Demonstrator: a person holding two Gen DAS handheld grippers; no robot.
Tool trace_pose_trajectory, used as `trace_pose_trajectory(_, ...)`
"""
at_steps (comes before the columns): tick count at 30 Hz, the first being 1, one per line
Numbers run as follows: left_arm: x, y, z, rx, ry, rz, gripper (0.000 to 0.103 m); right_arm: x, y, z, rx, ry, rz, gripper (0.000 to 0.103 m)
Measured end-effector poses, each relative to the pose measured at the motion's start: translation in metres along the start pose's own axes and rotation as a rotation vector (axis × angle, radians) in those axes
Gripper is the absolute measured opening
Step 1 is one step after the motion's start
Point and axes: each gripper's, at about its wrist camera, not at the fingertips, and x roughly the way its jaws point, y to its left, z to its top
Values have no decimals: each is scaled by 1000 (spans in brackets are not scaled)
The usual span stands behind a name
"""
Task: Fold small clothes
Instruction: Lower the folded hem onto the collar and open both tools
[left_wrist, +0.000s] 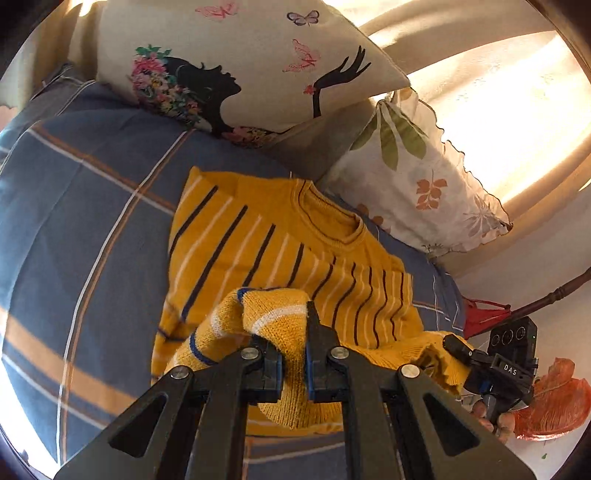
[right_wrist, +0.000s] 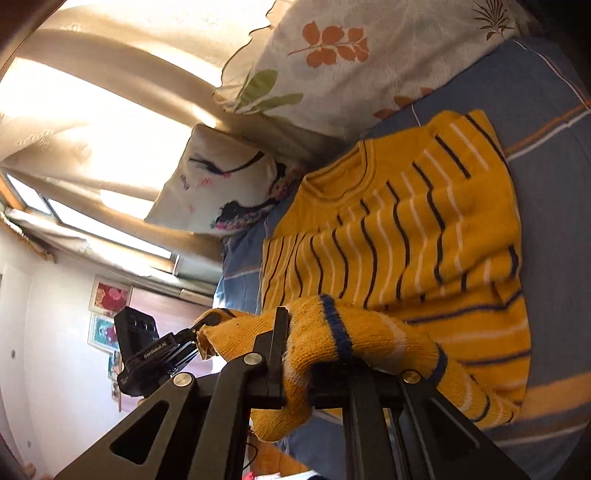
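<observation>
A small yellow knit sweater with dark and white stripes lies on the blue plaid bedspread, neck toward the pillows. My left gripper is shut on the sweater's bottom hem and holds it lifted over the body. In the left wrist view the right gripper is at the lower right, also shut on the hem. In the right wrist view the sweater spreads ahead; my right gripper is shut on the hem, which drapes over its fingers. The left gripper pinches the hem's other corner at the left.
Two pillows lean at the head of the bed: one with a black silhouette print, one with leaf print. Sunlit curtains hang behind. A wall with pictures is beyond the bed's edge.
</observation>
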Motion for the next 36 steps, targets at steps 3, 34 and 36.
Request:
trace_pose_trajectory(3,37,6,35,-29,44,-10,8,22,-10,38,64,-29,-31,9)
trace_pose_trajectory(34,52,36,86,-143,65,-151,47,25,-60,115,318,-230,-25,70)
trace_pose_trajectory(36,56,22,71,-52,95,-99,49,26,-45,109,223,-186,-60,70)
